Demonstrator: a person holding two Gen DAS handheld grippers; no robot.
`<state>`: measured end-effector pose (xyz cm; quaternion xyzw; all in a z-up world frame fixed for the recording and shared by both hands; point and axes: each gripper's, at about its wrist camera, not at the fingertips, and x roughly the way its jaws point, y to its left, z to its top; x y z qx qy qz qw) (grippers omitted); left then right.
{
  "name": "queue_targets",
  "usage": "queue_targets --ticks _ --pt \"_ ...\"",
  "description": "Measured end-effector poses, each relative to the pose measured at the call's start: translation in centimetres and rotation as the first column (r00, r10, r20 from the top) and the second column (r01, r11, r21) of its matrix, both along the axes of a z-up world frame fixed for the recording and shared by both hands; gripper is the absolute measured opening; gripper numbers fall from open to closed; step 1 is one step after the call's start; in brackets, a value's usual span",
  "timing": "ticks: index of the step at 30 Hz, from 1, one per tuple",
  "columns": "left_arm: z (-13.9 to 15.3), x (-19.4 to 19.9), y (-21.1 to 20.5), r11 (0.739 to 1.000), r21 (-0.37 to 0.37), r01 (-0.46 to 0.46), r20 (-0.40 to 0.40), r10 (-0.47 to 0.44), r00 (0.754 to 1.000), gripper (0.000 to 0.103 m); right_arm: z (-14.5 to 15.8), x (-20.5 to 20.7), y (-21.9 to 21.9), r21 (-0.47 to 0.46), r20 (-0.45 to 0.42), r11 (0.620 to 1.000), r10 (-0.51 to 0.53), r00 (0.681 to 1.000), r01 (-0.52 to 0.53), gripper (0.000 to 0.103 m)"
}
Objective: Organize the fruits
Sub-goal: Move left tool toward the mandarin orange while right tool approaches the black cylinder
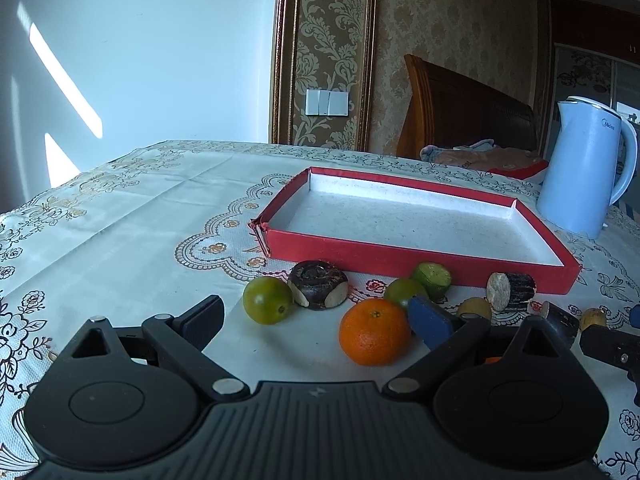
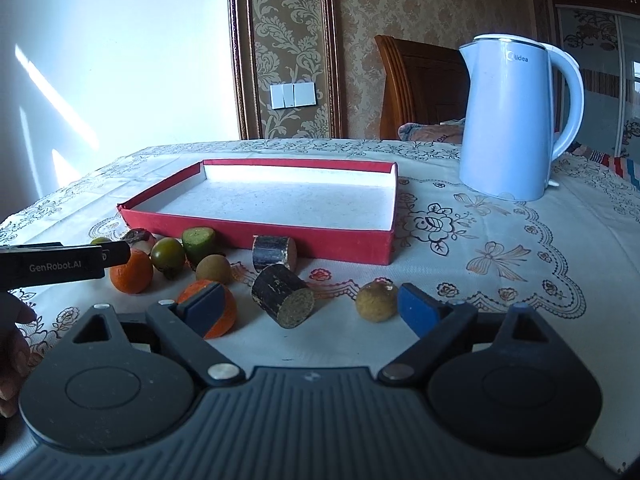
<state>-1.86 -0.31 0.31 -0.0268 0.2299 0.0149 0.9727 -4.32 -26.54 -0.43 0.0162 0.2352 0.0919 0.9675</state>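
Loosely, fruits before red tray (image 2: 256,236) (fingers (image 1: 430,320) apart)

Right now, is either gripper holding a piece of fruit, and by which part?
Nothing is held. The left gripper and right gripper are both open above the tablecloth, fruit loose between their fingers.

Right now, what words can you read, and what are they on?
"Midea" on the blue kettle; its first letter is partly washed out.
"GenRobot.AI" on the side of the left tool, seen from the right wrist.
No readable words on the red tray or the fruits.
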Motion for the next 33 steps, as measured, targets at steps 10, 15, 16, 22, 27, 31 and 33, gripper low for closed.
queue_targets --ticks 10,15,16,22,27,31,33 --pt "0.0 -0.2 0.1 1.000 -0.004 -0.010 0.006 0.010 1.000 0.101 0.0 0.1 1.0 0.003 0.002 1.000 0.026 1.000 -0.026 0.084" --pt "0.0 -0.3 1.1 0.999 -0.045 -0.010 -0.016 0.010 1.000 0.100 0.0 0.1 1.5 -0.017 0.009 0.999 0.031 0.999 -0.031 0.080" --pt "0.0 -0.4 1.2 0.999 -0.046 -0.011 -0.015 0.010 1.000 0.100 0.0 0.2 1.5 -0.015 0.004 0.999 0.032 0.999 -0.032 0.077" --pt "-0.1 -0.9 2.5 0.995 -0.096 0.011 -0.022 -0.013 1.000 0.100 -0.1 0.3 1.4 -0.005 -0.006 0.999 0.034 0.999 -0.034 0.070" --pt "0.0 -0.8 1.9 0.997 -0.070 0.043 -0.026 -0.045 0.999 0.100 -0.2 0.4 1.3 -0.001 -0.009 0.999 0.033 0.999 -0.033 0.070" --pt "0.0 -0.7 1.3 0.997 -0.044 0.071 -0.030 -0.072 0.997 0.100 -0.2 0.4 1.2 0.001 -0.013 1.000 0.031 0.999 -0.031 0.070" --pt "-0.1 -0.6 1.0 0.997 -0.029 0.067 -0.035 -0.068 0.997 0.100 -0.2 0.5 1.2 0.004 -0.012 1.000 0.028 1.000 -0.028 0.070"
